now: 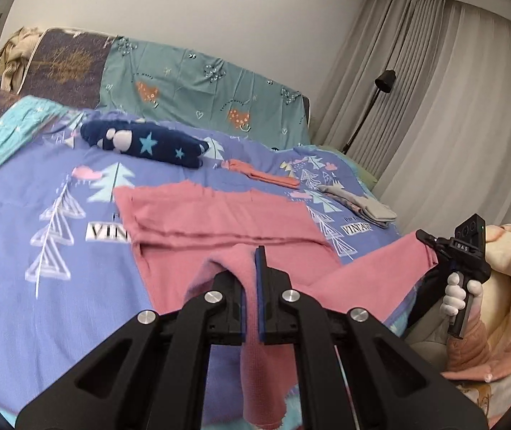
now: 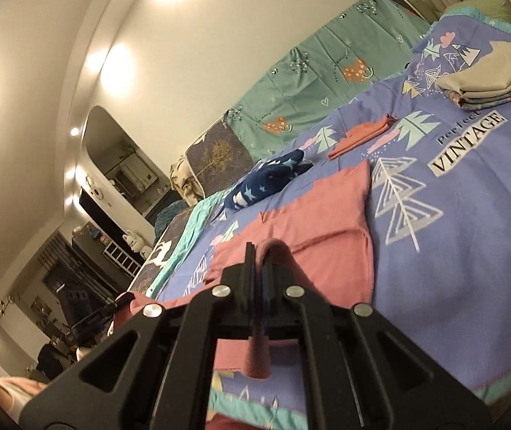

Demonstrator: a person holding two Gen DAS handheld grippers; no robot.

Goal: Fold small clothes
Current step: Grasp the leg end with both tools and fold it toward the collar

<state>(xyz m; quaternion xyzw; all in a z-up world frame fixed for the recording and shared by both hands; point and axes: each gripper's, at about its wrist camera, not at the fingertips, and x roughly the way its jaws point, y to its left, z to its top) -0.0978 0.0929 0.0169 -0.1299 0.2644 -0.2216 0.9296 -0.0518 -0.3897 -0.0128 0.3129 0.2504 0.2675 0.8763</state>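
Note:
A pink garment (image 1: 219, 218) lies spread on the purple patterned bedspread (image 1: 40, 186), its far part folded flat. My left gripper (image 1: 251, 261) is shut on one near end of the pink cloth, which hangs down between the fingers. My right gripper (image 1: 425, 238), seen at the right in the left wrist view, is shut on the other near end. In the right wrist view the right gripper (image 2: 259, 254) pinches a fold of the pink garment (image 2: 312, 215), lifted slightly above the bed.
A folded navy star-print piece (image 1: 144, 143), a folded orange piece (image 1: 262, 175) and a folded grey stack (image 1: 362, 204) lie farther back on the bed. A teal cover (image 1: 201, 86) drapes the headboard. Curtains (image 1: 434, 107) and a floor lamp (image 1: 384, 82) stand at right.

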